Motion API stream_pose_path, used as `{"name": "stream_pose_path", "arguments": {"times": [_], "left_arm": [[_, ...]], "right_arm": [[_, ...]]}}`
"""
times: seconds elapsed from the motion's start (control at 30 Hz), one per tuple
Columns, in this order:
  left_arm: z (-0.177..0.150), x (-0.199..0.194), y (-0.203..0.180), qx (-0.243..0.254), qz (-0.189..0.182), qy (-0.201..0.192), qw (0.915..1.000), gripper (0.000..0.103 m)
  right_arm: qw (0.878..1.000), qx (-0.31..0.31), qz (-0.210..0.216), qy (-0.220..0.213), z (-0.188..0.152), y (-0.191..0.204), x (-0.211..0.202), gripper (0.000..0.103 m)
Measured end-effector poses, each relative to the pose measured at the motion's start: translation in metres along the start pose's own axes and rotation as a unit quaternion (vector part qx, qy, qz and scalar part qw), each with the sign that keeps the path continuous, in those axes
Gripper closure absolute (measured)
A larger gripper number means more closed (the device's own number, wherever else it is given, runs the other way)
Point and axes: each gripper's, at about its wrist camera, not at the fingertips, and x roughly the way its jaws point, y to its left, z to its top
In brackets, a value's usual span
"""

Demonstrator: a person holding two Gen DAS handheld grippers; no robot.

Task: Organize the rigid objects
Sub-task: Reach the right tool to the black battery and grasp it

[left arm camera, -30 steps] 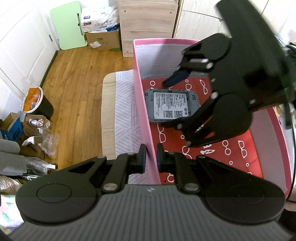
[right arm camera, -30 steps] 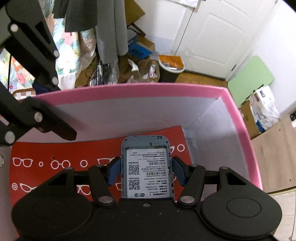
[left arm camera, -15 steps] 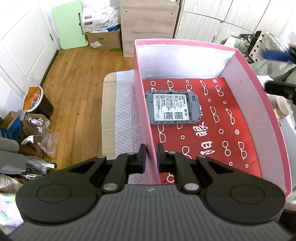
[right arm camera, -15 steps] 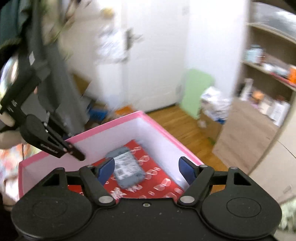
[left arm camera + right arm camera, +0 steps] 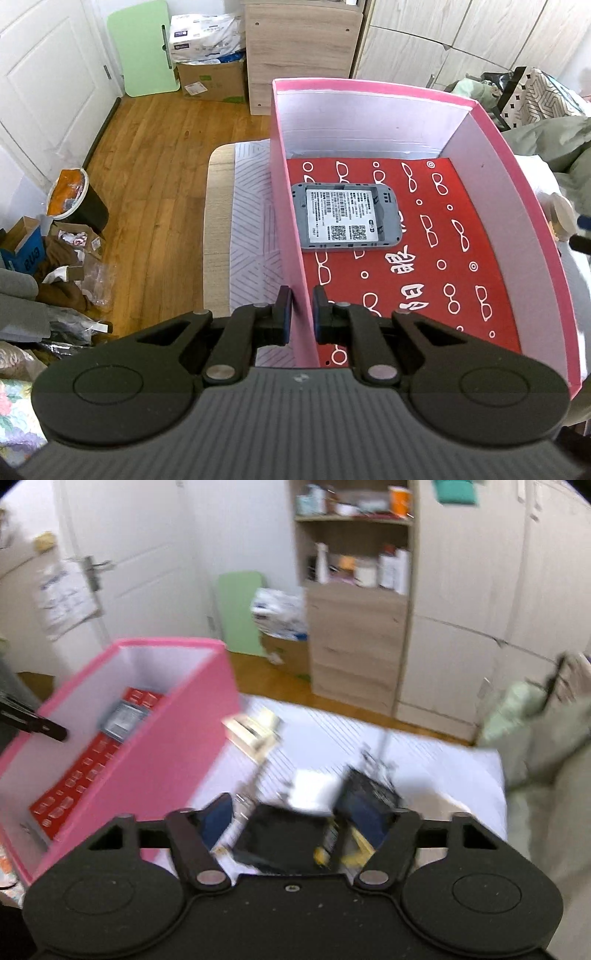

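1. Left wrist view: the left gripper (image 5: 299, 310) is pinched shut on the thin side wall of the pink box (image 5: 373, 88). I think it holds the box steady so it does not slide while things go in. The grey gadget (image 5: 345, 218) lies flat, label up, on the red floor of the box, close to that wall. A second ago the other tongs were reaching into the box over the gadget; now the box is clear of them.

2. Right wrist view: the right gripper (image 5: 295, 827) has nothing in it. Its jaws stand wide and have just been closing a little. It has left the box and points at a blurry pile of small things (image 5: 354, 794) on the white sheet (image 5: 443, 760), likely to pick the next one.
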Motion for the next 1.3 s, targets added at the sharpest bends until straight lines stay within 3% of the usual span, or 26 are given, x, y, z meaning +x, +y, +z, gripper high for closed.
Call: {"name": "stream_pose_path", "arguments": {"times": [0.1, 0.37, 0.53, 0.7, 1.0, 1.3], "left_arm": [[0.001, 0.000, -0.001, -0.003, 0.003, 0.001, 1.0000, 0.093], [0.001, 0.000, -0.002, -0.007, 0.008, 0.001, 0.9999, 0.093], [0.000, -0.003, -0.003, -0.006, 0.010, -0.001, 0.9999, 0.093], [-0.001, -0.004, -0.004, -0.006, 0.010, -0.004, 0.9999, 0.093], [-0.001, -0.005, -0.004, -0.003, 0.008, -0.003, 1.0000, 0.093], [0.000, -0.006, -0.004, -0.006, 0.006, -0.005, 1.0000, 0.093]], "right_arm": [[1.000, 0.006, -0.010, 0.017, -0.009, -0.006, 0.010, 0.048], [0.999, -0.013, -0.036, 0.008, -0.005, -0.027, 0.023, 0.048], [0.990, -0.124, -0.052, 0.047, 0.007, -0.039, 0.051, 0.049], [0.978, -0.190, -0.036, 0.084, 0.014, -0.051, 0.067, 0.050], [0.972, -0.207, 0.063, 0.091, 0.020, -0.062, 0.064, 0.049], [0.973, -0.199, 0.057, 0.100, 0.024, -0.063, 0.084, 0.047]]}}
